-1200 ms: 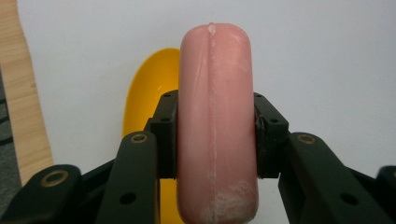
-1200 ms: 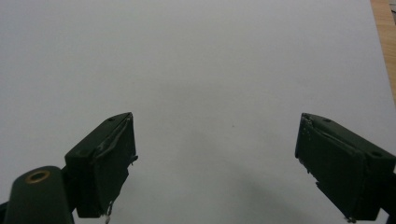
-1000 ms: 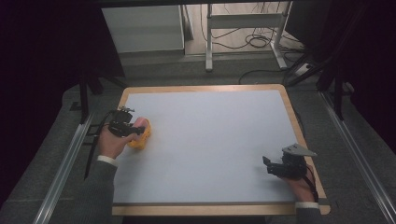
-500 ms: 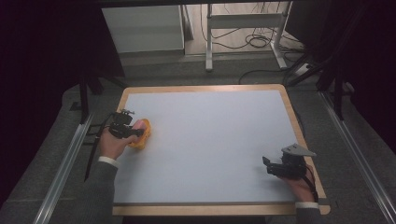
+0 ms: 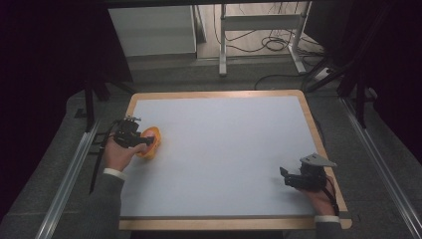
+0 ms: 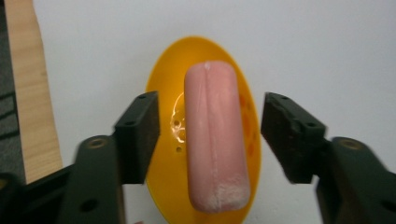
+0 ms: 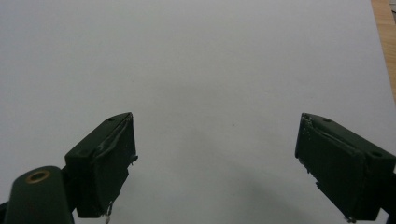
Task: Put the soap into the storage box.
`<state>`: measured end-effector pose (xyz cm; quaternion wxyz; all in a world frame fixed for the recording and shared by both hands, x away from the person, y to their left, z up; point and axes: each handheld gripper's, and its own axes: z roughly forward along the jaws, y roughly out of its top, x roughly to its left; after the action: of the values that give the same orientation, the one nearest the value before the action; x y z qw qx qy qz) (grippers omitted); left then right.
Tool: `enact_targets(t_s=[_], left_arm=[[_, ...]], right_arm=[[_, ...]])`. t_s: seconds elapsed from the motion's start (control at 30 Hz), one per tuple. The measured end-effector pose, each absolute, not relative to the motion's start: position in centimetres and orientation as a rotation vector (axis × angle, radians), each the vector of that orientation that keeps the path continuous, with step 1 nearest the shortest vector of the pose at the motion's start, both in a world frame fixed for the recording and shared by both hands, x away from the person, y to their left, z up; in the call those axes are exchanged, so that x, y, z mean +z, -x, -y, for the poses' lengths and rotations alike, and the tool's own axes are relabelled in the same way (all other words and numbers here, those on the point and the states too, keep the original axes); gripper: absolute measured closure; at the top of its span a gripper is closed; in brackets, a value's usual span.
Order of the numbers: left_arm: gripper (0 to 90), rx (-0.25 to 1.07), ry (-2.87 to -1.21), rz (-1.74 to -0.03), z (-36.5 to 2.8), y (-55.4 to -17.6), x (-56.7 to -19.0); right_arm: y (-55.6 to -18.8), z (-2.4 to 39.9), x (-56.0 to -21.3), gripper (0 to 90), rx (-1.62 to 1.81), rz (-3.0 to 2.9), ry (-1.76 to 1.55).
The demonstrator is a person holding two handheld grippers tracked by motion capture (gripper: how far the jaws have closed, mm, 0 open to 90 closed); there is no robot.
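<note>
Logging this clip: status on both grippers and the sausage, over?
Left gripper jaws just opened, pads clear of the pink sausage, which lies in the orange bowl. Right gripper open over bare white tabletop. Nothing in the way.

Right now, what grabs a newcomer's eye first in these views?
The pink sausage lying in the yellow bowl near the table's left edge, the only colour on the white top. The left gripper has just opened around it, pads apart from it. The right gripper rests open at the near right corner.
</note>
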<state>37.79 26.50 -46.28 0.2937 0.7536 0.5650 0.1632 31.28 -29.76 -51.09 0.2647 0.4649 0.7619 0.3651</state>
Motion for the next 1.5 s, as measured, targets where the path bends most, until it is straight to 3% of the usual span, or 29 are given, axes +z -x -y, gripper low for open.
enact_targets(t_s=[0.2,0.57,1.1,1.5], left_arm=[[28.2,0.443,-1.977,-1.427,-26.6,-36.4,-45.3],[27.4,0.428,-1.966,-1.319,-26.5,-32.8,-45.2],[26.6,0.373,-1.945,-1.332,-27.0,-28.7,-48.7],[25.9,0.343,-1.934,-1.351,-27.3,-27.6,-50.5]], right_arm=[[-31.3,29.7,-51.1,12.1,0.99,-2.056,-1.257],[-31.2,29.7,-51.0,12.1,0.991,-2.054,-1.256],[-31.2,29.6,-51.0,12.1,0.99,-2.058,-1.248],[-31.2,29.4,-51.0,12.1,0.988,-2.063,-1.243]])
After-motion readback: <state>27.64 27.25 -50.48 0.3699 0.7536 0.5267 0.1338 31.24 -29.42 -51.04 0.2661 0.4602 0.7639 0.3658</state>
